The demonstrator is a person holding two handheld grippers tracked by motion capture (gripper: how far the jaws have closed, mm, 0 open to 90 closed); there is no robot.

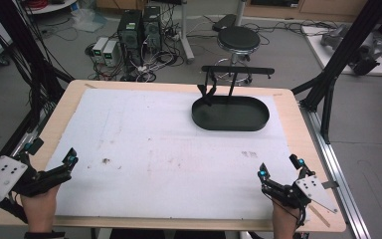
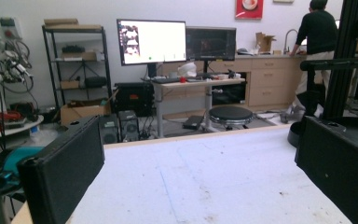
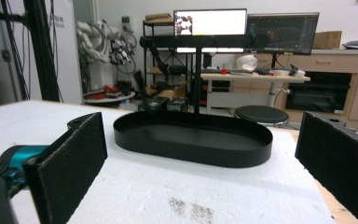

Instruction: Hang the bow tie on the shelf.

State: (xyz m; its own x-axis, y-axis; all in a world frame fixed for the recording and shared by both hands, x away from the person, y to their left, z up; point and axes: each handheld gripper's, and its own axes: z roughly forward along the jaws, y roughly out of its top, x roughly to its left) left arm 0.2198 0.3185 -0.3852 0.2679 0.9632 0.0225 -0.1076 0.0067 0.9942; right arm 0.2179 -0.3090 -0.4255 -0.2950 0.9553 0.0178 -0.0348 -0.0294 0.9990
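A black oval tray sits at the back right of the white foam sheet that covers the wooden table. From the tray rises a thin black stand with a crossbar. My left gripper rests at the near left corner, open, nothing between its jaws. At the near right edge my right gripper is also open and holds nothing. The right gripper view looks between the spread gripper at the tray and the crossbar. The left gripper faces bare foam.
Small dark stains mark the foam. Behind the table stand a round stool and computer towers with cables. A black frame strut runs by the right edge. A person stands far off at a counter.
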